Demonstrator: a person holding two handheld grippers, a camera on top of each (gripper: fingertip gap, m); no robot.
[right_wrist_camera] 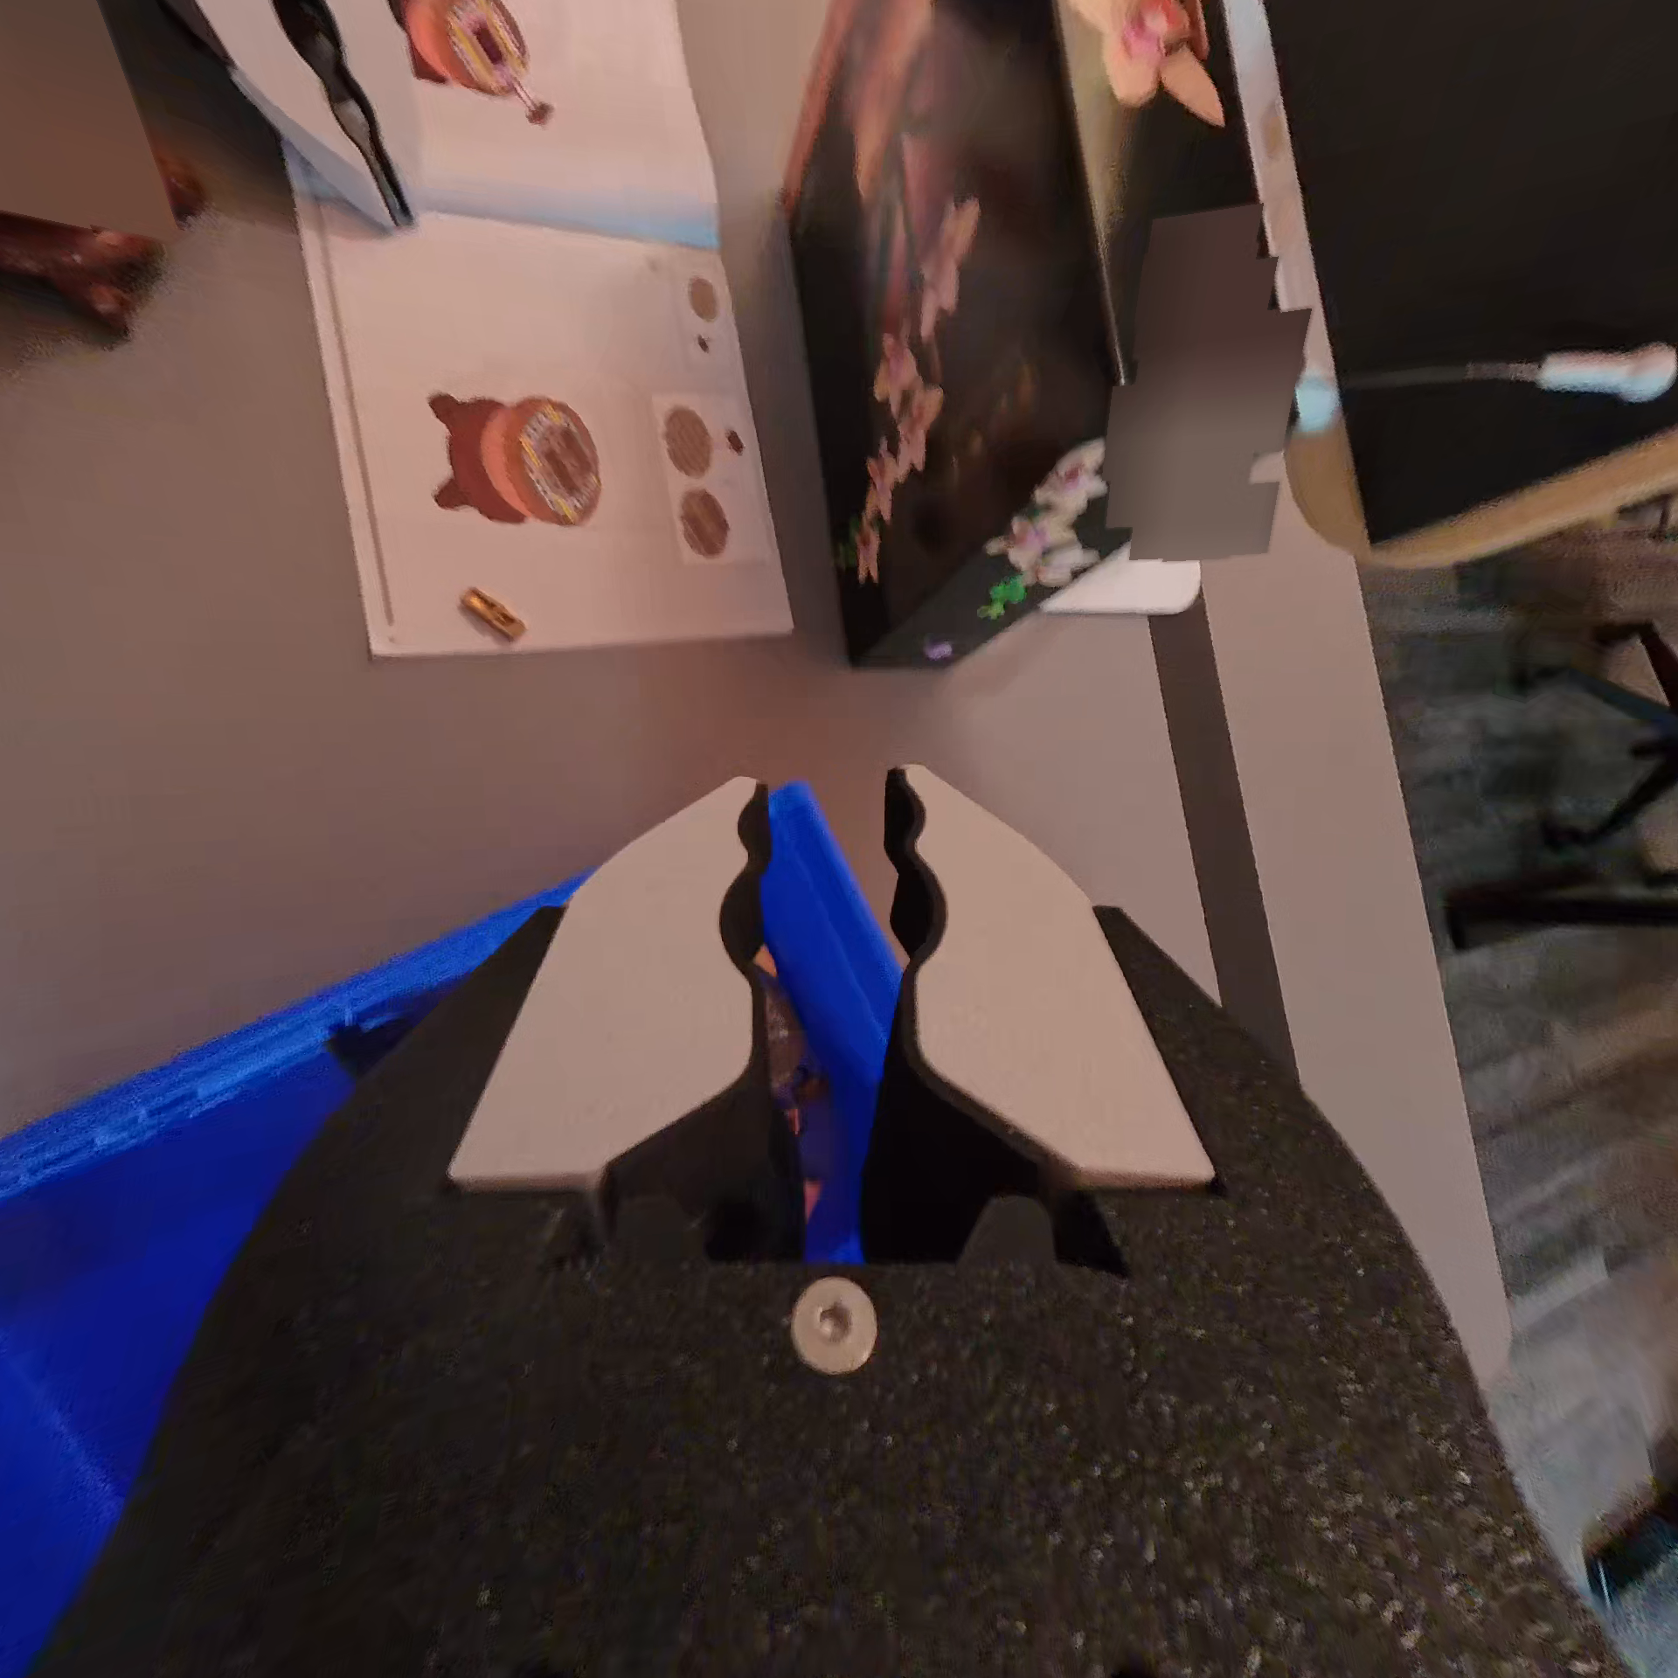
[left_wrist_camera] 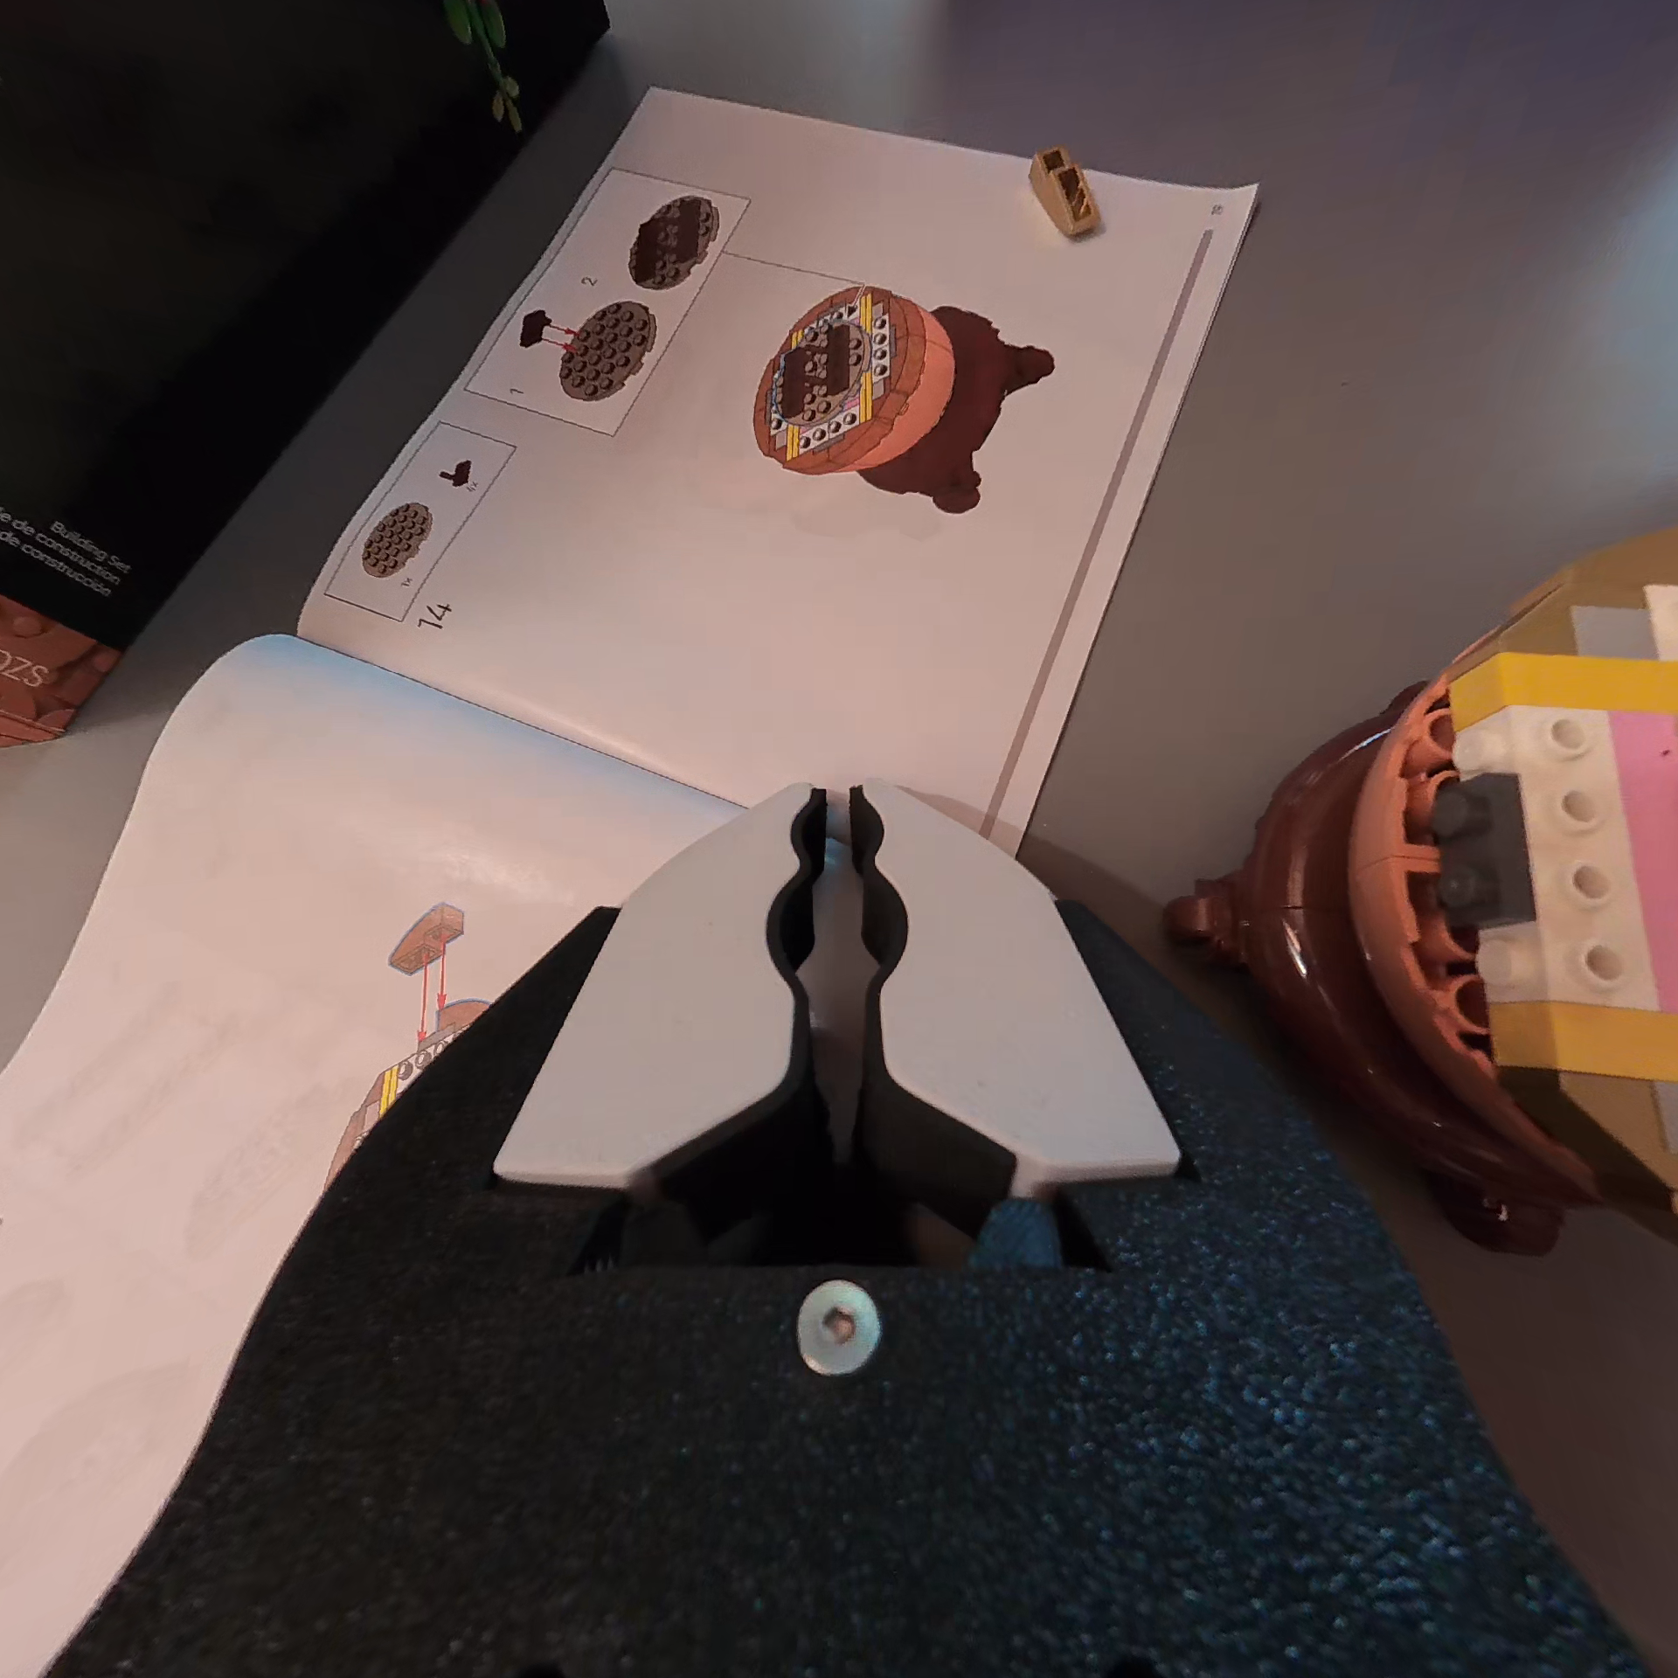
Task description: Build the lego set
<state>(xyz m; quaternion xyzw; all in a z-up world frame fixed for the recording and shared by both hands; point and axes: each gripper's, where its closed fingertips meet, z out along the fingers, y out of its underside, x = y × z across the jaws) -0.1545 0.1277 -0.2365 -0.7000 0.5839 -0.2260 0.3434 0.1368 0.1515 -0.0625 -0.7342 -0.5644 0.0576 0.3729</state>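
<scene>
Only my left view shows the half-built lego pot (left_wrist_camera: 1489, 908), lying on the table (left_wrist_camera: 1362, 227) just right of my left tool (left_wrist_camera: 837, 797), which is clenched with nothing between its fingers. Only my right view shows a blue bin (right_wrist_camera: 822, 917) directly under my right tool (right_wrist_camera: 824, 783), which is released; some blurred pieces lie in the bin. Beyond both tools lies the open instruction booklet (left_wrist_camera: 817, 563) with one tan brick (left_wrist_camera: 1064, 192) on its far page. Farther stands the black set box (right_wrist_camera: 944, 381).

Left claw (left_wrist_camera: 837, 799) closed above the open booklet (left_wrist_camera: 817, 581); tan brick (left_wrist_camera: 1064, 192) on its page; pot model (left_wrist_camera: 1489, 908) beside.
</scene>
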